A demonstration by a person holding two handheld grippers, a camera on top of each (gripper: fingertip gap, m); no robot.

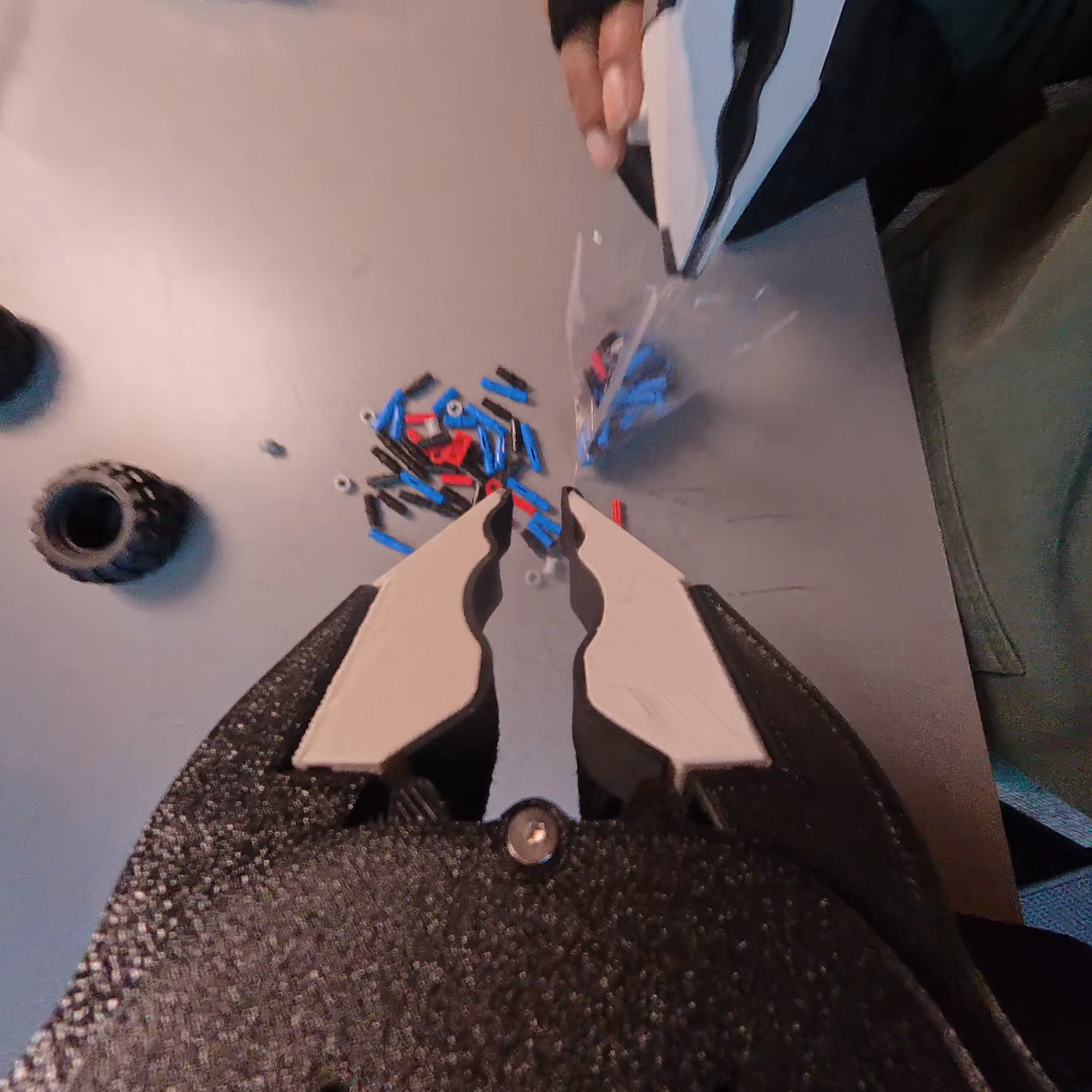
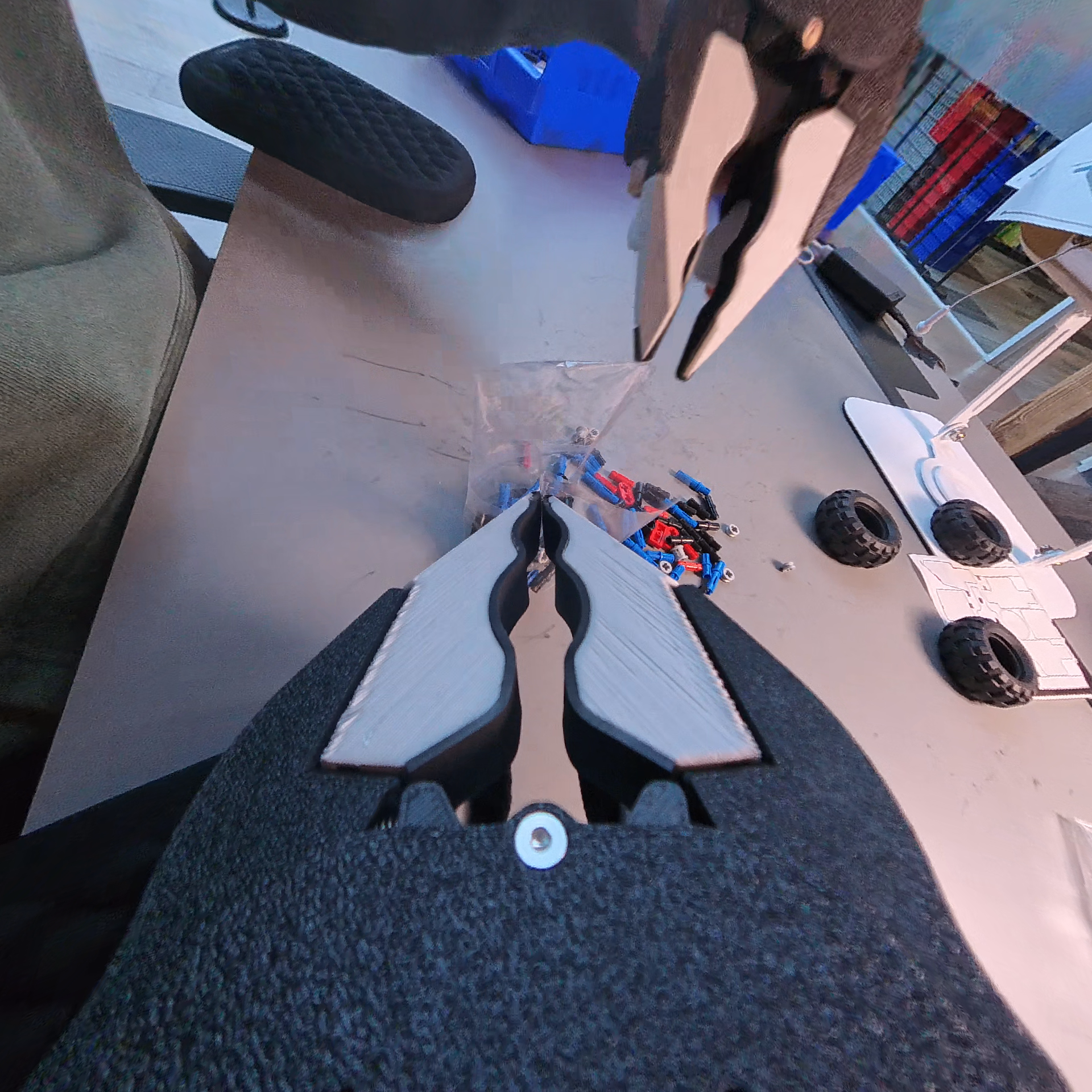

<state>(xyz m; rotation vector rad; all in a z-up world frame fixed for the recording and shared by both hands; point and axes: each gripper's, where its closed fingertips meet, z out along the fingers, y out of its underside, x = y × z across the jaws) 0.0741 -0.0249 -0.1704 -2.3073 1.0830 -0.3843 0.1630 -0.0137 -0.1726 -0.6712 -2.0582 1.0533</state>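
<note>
My right gripper [image 2: 540, 502] had its jaws pinched together at the tips on the clear plastic bag [image 2: 532, 413], which hung from them with blue, black and red pins bunched in its lower end above the grey table [image 2: 295, 413]. In the left wrist view the same bag [image 1: 638, 366] dangled below that gripper [image 1: 679, 266], off to the right of and beyond my left gripper's tips.

My left gripper [image 1: 535, 493] had its jaws parted by a narrow gap, holding nothing, hovering over the near edge of the loose pile of small blue, black and red plastic connector pins [image 1: 455, 449]. The pile lay just ahead and slightly left of those tips, so the left gripper was the nearer one to it.

Farther out, black knobbly rubber tyres [image 2: 857, 527] stood beside a white printed sheet [image 2: 998, 603], well apart from the pile.
</note>
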